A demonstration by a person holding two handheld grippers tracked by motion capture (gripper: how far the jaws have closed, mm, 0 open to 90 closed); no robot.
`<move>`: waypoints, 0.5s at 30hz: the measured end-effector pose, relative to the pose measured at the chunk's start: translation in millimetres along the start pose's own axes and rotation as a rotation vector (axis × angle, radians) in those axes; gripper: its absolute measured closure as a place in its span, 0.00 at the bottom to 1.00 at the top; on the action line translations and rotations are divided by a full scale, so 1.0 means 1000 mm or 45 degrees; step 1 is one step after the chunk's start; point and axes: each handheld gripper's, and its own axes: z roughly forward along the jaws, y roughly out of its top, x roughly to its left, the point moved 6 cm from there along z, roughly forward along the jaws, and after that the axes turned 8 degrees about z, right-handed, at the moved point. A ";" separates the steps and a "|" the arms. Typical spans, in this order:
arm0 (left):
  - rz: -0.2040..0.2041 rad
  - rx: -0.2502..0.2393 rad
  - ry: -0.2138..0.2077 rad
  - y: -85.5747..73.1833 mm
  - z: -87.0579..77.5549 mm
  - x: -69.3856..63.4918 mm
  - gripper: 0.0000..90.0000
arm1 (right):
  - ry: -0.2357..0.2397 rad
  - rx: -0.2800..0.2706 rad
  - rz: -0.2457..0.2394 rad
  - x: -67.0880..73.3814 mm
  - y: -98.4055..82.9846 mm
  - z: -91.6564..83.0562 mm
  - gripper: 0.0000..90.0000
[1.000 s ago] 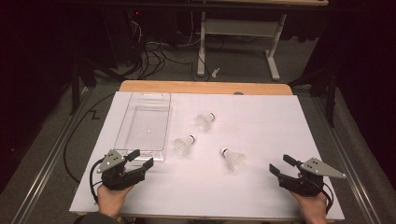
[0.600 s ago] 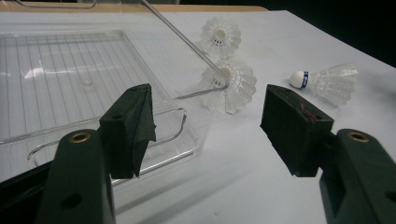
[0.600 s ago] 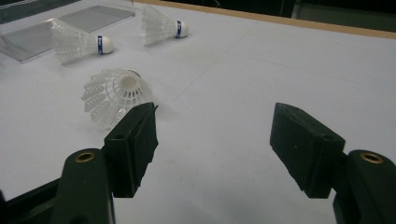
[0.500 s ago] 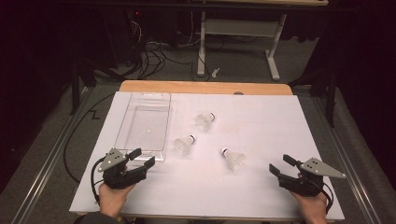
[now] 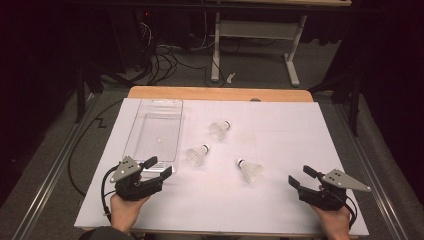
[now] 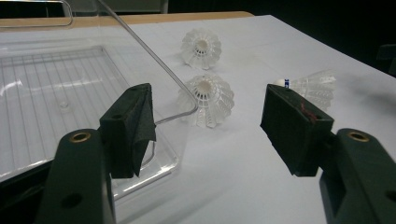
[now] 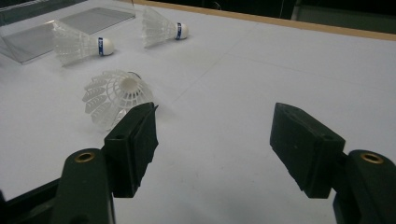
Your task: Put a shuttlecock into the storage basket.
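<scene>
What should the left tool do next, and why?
Probably ease the left tool forward to the nearest shuttlecock and straddle it. Its jaws stand open and hold nothing, that shuttlecock lies on its side just ahead, beside the clear tray, and the tray looks empty.

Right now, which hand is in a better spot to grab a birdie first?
Probably the left gripper: its open jaws sit beside the clear tray and point at the middle shuttlecock. The right gripper, also open, is about as close to another shuttlecock.
</scene>
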 end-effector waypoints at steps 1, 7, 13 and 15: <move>0.004 -0.003 -0.002 0.002 0.001 -0.001 0.39 | 0.001 0.001 0.000 0.000 0.000 0.000 0.36; 0.010 0.006 -0.012 0.004 0.005 -0.002 0.39 | 0.001 0.001 -0.002 0.000 0.000 0.001 0.36; 0.030 0.012 -0.014 0.010 0.011 -0.005 0.40 | 0.004 0.000 -0.004 0.000 0.000 0.000 0.36; 0.038 0.018 -0.017 0.012 0.014 -0.007 0.40 | 0.005 0.000 -0.005 0.000 0.000 0.001 0.36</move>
